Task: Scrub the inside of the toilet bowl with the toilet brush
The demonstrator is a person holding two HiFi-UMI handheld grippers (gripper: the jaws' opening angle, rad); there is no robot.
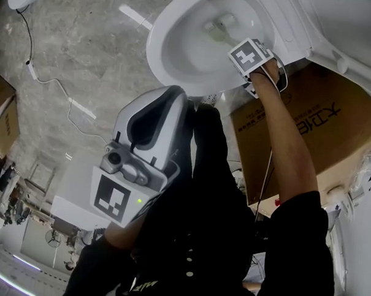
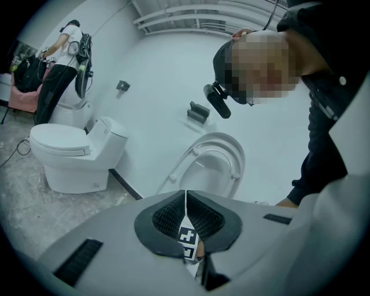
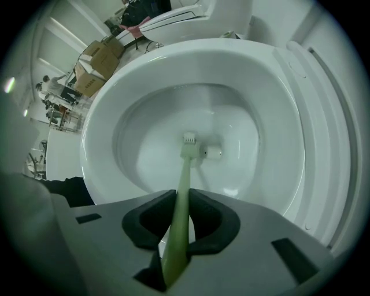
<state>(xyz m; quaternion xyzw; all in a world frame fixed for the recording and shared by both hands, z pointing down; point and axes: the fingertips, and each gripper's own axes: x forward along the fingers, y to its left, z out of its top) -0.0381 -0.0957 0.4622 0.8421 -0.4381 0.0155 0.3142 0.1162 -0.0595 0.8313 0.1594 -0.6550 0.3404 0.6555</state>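
— Nearest the head camera sits the left gripper (image 1: pixel 166 103); what is it doing?
— Held up close to the person, well apart from the toilet bowl (image 1: pixel 171 45); its jaws are pressed together with nothing between them.
— And the right gripper (image 3: pixel 180 211)?
— Over the bowl's near-right rim; jaws clamped on the pale green handle of the toilet brush (image 3: pixel 184 173); only this arm is at the work.
— Which way does the brush lie?
— Its long axis runs straight out from the jaws, away and down into the bowl; the head rests at the bottom.
— The next move?
— Probably sweeping the head along the inner wall; how much is scrubbed I cannot judge.
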